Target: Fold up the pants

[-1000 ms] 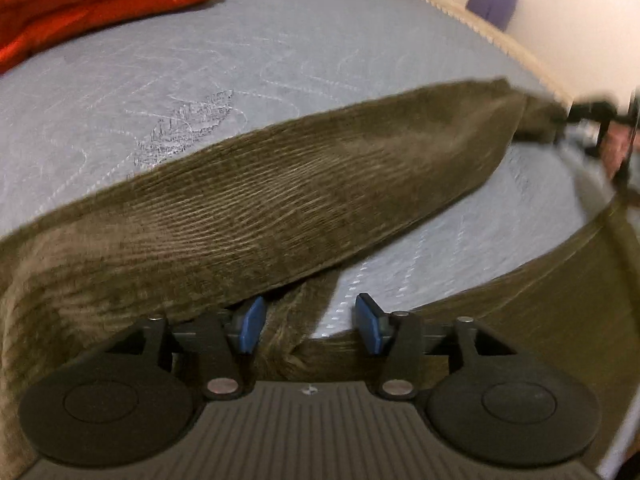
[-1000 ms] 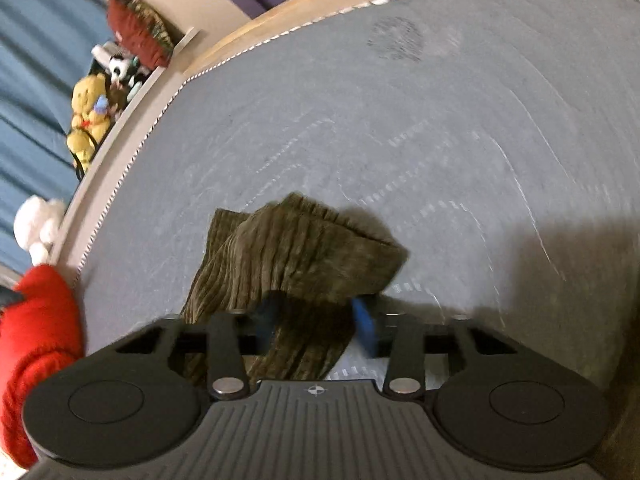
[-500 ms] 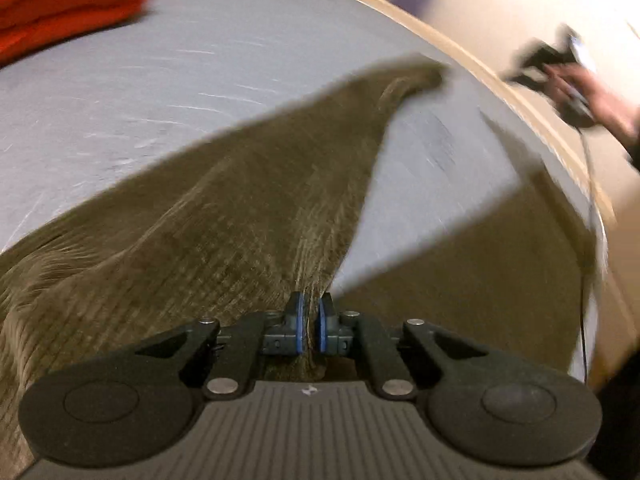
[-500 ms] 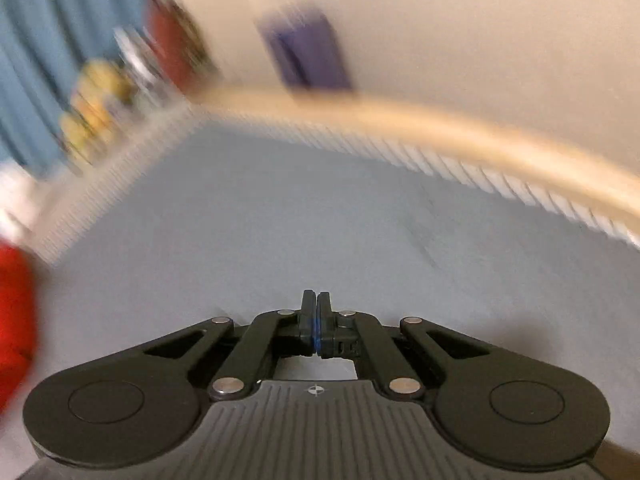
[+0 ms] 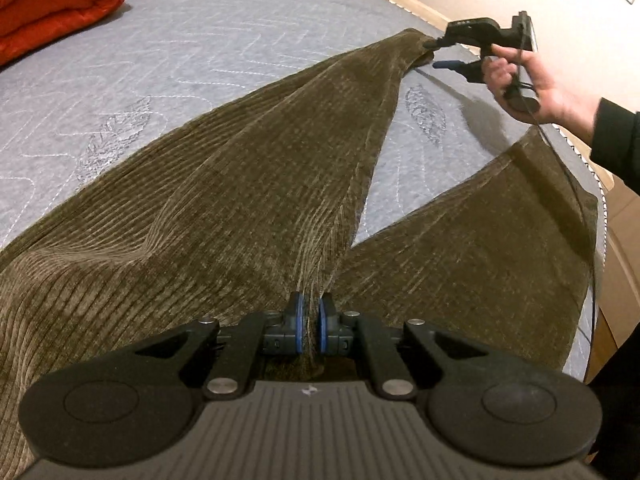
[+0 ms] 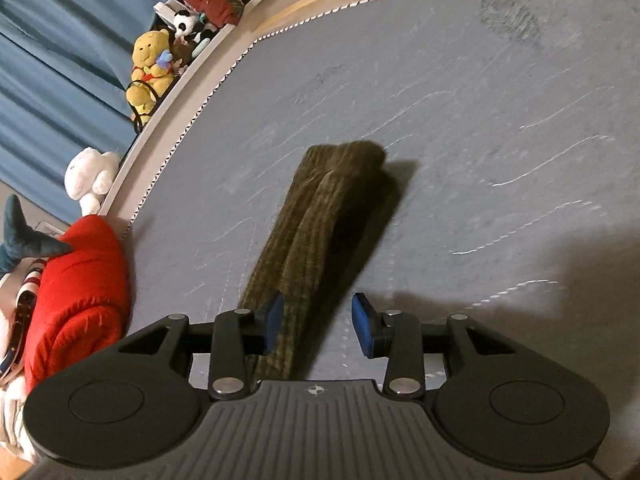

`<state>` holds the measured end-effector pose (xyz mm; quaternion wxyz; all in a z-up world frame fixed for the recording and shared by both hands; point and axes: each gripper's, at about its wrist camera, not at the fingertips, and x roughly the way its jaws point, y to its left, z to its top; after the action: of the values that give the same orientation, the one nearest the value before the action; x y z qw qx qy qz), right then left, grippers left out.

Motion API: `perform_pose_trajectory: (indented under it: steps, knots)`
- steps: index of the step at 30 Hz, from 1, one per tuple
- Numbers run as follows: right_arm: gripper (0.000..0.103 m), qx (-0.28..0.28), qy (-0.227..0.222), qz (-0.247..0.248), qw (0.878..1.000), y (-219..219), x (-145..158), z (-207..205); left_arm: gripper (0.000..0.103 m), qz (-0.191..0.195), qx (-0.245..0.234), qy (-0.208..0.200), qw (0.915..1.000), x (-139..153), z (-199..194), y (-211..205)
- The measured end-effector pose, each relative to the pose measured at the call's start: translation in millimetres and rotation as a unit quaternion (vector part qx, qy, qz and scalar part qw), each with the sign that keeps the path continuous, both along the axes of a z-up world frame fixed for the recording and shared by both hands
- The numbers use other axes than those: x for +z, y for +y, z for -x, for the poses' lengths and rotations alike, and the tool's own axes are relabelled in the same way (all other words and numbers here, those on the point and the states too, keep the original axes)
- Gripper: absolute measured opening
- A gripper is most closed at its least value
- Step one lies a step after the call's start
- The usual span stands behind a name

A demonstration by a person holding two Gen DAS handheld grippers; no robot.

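Olive corduroy pants (image 5: 260,168) lie spread on the grey mattress (image 5: 240,40), one leg running to the far right and the other leg (image 5: 480,240) lying near the right edge. My left gripper (image 5: 311,320) is shut on a pinch of fabric where the two legs meet, and the cloth rises into folds there. In the right wrist view the far leg's end (image 6: 320,208) runs between the fingers of my right gripper (image 6: 318,320). Its jaws are opening, and the pads do not squeeze the cloth. The left wrist view shows that gripper (image 5: 434,55) at the cuff, held by a hand (image 5: 532,80).
A rolled red duvet (image 5: 52,0) sits at the mattress's far left corner. It also shows at the left in the right wrist view as the duvet (image 6: 76,280). Stuffed toys (image 6: 150,68) line a ledge beyond the bed. The mattress edge and wooden frame (image 5: 616,240) run close on the right.
My left gripper has shut on the pants and drawn the fabric up. My right gripper swung away from the leg end with shut jaws, then came back over it with jaws apart.
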<state>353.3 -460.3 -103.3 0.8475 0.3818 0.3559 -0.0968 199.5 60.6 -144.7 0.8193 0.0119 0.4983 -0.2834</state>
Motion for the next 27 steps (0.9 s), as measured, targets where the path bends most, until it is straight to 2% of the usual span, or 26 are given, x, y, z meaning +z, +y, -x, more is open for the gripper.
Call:
perform_pose_trajectory:
  steps: [6,7,8,9,13,16,17,18,21,22,23,25,27]
  knots:
    - [0.040,-0.031,-0.026,-0.003,0.999,1,-7,-27,0.008,-0.006,-0.002,-0.004,1.0000,3,3,-2]
    - [0.034,-0.029,-0.021,0.006,0.999,3,-7,-32,0.008,-0.007,0.000,-0.006,1.0000,2,2,-2]
    - [0.023,-0.023,-0.018,0.014,0.999,4,-6,-31,0.008,-0.007,0.003,-0.009,0.9999,3,2,-1]
    - [0.002,-0.015,-0.018,0.022,0.999,5,-3,-33,0.008,-0.007,0.008,-0.013,0.9999,3,1,0]
    - [0.001,-0.018,-0.053,0.070,0.996,7,36,-17,0.008,0.009,0.029,-0.031,0.9991,10,-2,8]
    - [0.001,-0.041,-0.081,0.107,0.990,5,74,28,0.008,0.019,0.017,-0.023,0.9994,13,0,12]
    - [0.001,-0.056,-0.066,0.122,0.989,2,77,45,0.008,0.017,0.009,-0.014,0.9997,11,1,13]
    - [0.001,-0.073,-0.026,0.138,0.987,-2,74,62,0.008,0.015,0.003,-0.005,0.9999,8,3,13]
    - [0.002,-0.114,0.100,0.129,0.980,-23,34,101,0.010,0.020,-0.012,0.018,0.9996,0,6,14]
    - [0.002,-0.119,0.137,0.122,0.976,-30,19,108,0.014,0.022,-0.012,0.020,0.9995,1,8,15]
    - [0.002,-0.125,0.160,0.116,0.972,-36,7,115,0.022,0.026,-0.011,0.017,0.9995,4,9,17]
    - [0.007,-0.153,0.155,0.134,0.967,-41,6,126,0.035,0.044,0.004,-0.001,0.9990,18,12,27]
    - [0.010,-0.156,0.128,0.152,0.968,-37,17,125,0.035,0.071,0.038,-0.023,0.9965,34,12,49]
